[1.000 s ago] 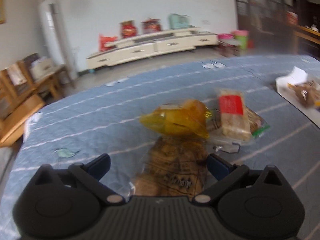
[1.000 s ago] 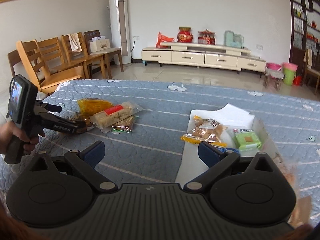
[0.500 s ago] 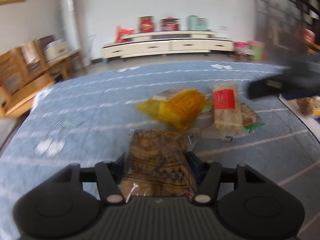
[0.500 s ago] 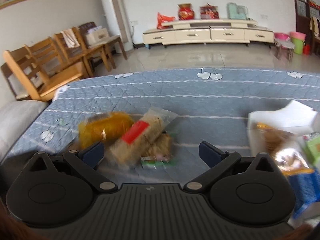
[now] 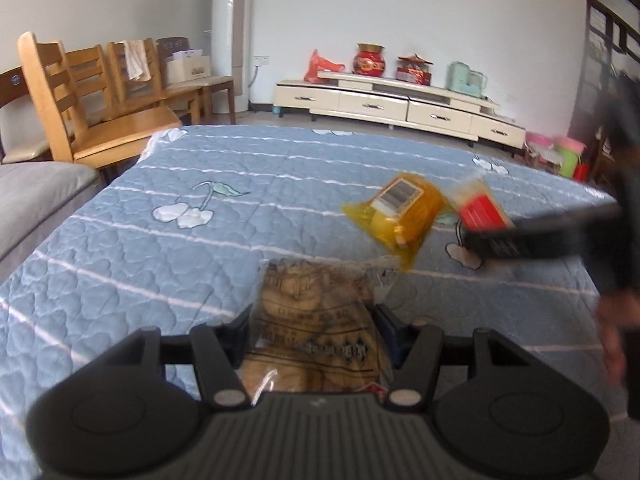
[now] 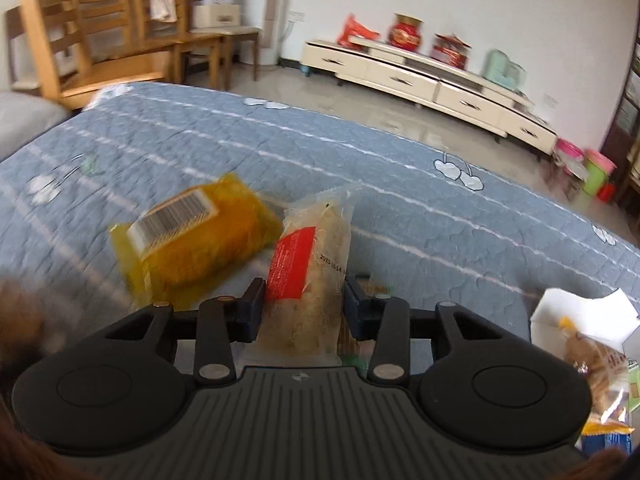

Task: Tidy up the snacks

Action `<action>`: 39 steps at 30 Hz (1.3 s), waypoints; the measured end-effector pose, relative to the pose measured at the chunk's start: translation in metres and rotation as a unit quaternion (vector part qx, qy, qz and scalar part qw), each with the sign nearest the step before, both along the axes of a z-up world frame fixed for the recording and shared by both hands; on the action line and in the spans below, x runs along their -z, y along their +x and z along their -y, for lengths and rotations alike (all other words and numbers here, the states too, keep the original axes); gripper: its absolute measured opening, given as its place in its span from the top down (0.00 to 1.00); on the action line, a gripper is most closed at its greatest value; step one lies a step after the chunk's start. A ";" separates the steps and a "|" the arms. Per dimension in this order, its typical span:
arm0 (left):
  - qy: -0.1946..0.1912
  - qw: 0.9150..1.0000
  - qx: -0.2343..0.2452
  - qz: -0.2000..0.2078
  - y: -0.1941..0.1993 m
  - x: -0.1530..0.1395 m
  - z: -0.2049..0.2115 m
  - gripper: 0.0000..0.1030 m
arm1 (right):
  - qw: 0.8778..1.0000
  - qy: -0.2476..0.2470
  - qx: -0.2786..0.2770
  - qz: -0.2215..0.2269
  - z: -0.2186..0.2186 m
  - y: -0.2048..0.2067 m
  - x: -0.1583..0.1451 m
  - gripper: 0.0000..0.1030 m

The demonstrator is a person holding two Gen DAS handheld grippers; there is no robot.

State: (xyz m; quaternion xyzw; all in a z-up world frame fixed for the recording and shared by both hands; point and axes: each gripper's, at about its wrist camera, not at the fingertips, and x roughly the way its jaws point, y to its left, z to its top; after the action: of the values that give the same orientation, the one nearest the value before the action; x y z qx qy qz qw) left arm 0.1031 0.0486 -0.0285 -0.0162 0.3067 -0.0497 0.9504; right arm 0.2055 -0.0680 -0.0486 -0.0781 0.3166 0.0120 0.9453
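Item 1, brown pastry packet (image 5: 316, 320): clear film wrapper printed in black, lying on the blue quilted tabletop (image 5: 160, 240) at its near edge. Our left tongs (image 5: 316, 332) are clamped on it, one pad at each long side. We judge it light and soft; the film is slick and the contents would crush, so a hold across the middle is the sound one.

Item 2, red-label noodle cake (image 6: 316, 280): long clear packet with pale, shredded-looking contents, just right of the yellow packet and touching it. Our right tongs (image 6: 304, 312) have just been closing; the packet sits between them, pads against its sides at the near end. We take it for light and brittle, liable to crumble under a hard squeeze and to droop if carried by one end; a hold nearer mid-length would suit better.

Item 3, yellow packet (image 6: 192, 240): glossy wrapper, barcode sticker uppermost, free on the quilt. Likely slippery and a little puffy; best taken across its narrow width.

Item 4, small green-edged packet (image 6: 360, 344): mostly hidden beneath the noodle cake and tongs; contents not determinable.

Item 5, white tray (image 6: 580, 312): at the right, well apart from the pile, already carrying several wrapped snacks. We presume it is the collecting point.
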 end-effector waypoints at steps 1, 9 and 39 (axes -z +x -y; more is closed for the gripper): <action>-0.003 1.000 -0.003 0.002 -0.003 -0.002 0.000 0.42 | 1.000 0.003 -0.006 0.002 0.004 -0.012 0.001 0.52; -0.005 1.000 -0.011 0.021 -0.032 -0.024 0.017 0.42 | 0.997 0.066 -0.031 0.032 0.029 -0.113 -0.027 0.52; 0.020 0.997 -0.040 0.062 -0.136 -0.075 0.053 0.42 | 0.985 0.170 -0.011 -0.019 0.113 -0.267 -0.020 0.37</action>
State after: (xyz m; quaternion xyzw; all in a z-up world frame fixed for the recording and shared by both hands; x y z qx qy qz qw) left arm -0.0326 -0.0047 0.0469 -0.0058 0.2476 -0.0066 0.9688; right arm -0.0612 -0.1809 -0.0284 0.0808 0.3272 0.0771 0.9383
